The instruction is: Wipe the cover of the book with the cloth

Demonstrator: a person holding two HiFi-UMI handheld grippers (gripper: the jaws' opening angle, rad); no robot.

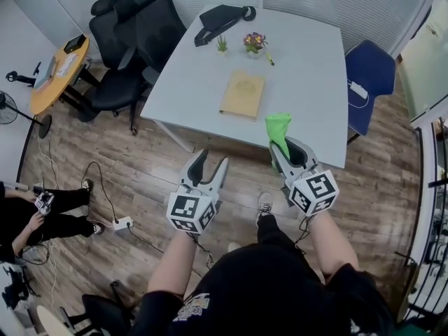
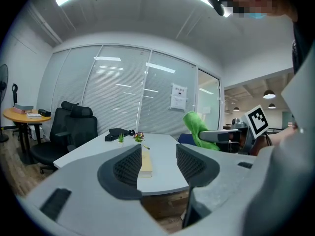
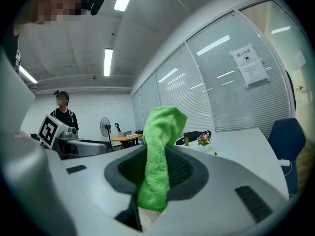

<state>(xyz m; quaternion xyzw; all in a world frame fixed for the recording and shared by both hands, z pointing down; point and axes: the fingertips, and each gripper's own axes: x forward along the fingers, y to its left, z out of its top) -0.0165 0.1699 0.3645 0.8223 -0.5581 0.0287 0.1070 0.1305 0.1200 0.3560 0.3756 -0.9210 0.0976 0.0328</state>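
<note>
A tan book [image 1: 243, 95] lies flat in the middle of the white table [image 1: 308, 82]; in the left gripper view the book [image 2: 145, 162] shows between the jaws, still far off. My right gripper [image 1: 285, 145] is shut on a green cloth [image 1: 278, 127], which sticks up out of its jaws near the table's near edge. In the right gripper view the cloth [image 3: 157, 151] is pinched between the pads and hangs below them. My left gripper [image 1: 213, 158] is held over the floor short of the table, open with nothing between its fingers [image 2: 129, 167].
A black bag [image 1: 220, 18] and two small potted plants [image 1: 253, 43] stand at the table's far end. Black office chairs [image 1: 133, 40] are at the left, a blue chair [image 1: 369, 75] at the right. A seated person [image 1: 28, 215] and a power strip [image 1: 122, 222] are lower left.
</note>
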